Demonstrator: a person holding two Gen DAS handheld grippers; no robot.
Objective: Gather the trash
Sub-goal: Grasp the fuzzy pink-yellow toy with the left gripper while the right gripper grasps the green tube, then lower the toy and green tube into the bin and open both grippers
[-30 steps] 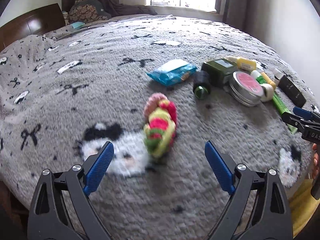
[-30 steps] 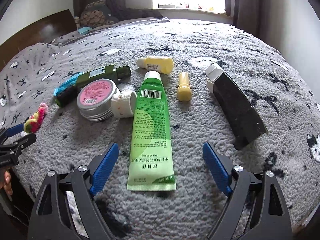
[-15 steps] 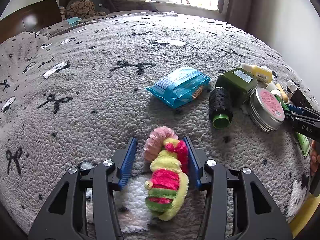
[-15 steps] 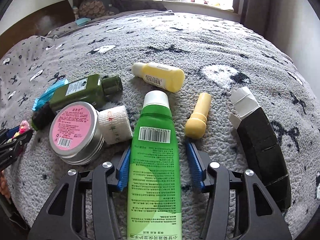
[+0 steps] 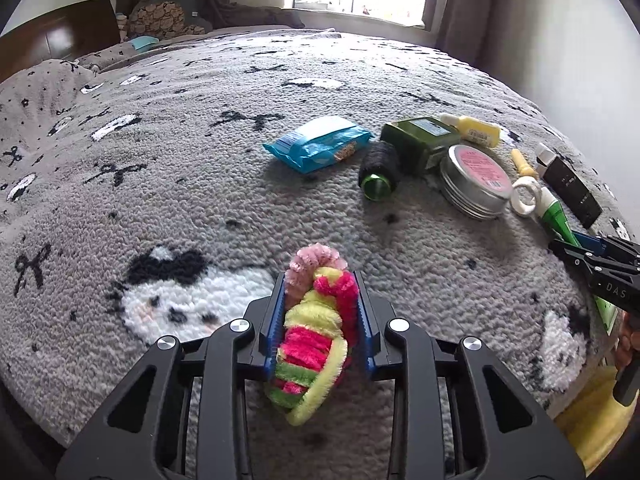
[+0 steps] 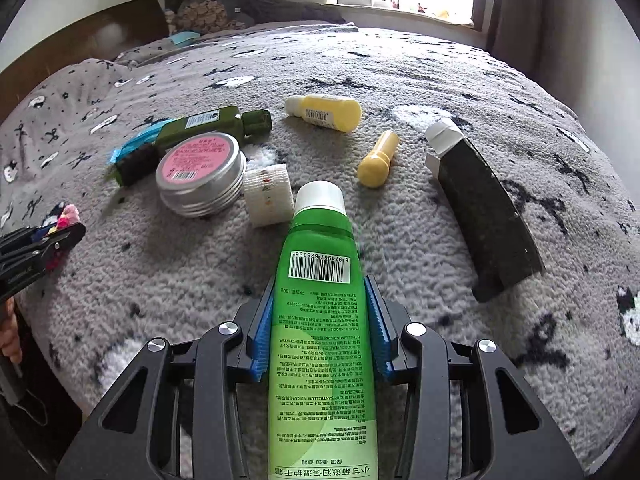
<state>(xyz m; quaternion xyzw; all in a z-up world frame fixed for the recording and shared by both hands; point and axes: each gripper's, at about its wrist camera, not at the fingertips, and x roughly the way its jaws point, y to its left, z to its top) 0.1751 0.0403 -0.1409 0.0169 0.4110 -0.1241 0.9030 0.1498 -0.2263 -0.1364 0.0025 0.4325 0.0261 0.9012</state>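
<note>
The fuzzy toy (image 5: 316,332) is clamped by the left gripper (image 5: 320,320), whose jaws have just been closing. The green tube (image 6: 320,320) is gripped by the right gripper (image 6: 320,324).

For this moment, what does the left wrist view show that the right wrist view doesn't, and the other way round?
Only the left wrist view shows the left gripper shut on the fuzzy chenille bundle and the full blue snack packet. Only the right wrist view shows the right gripper shut on the green tube, with its barcode. Both show the pink-lidded tin, green bottle, yellow bottle and grey blanket.
</note>
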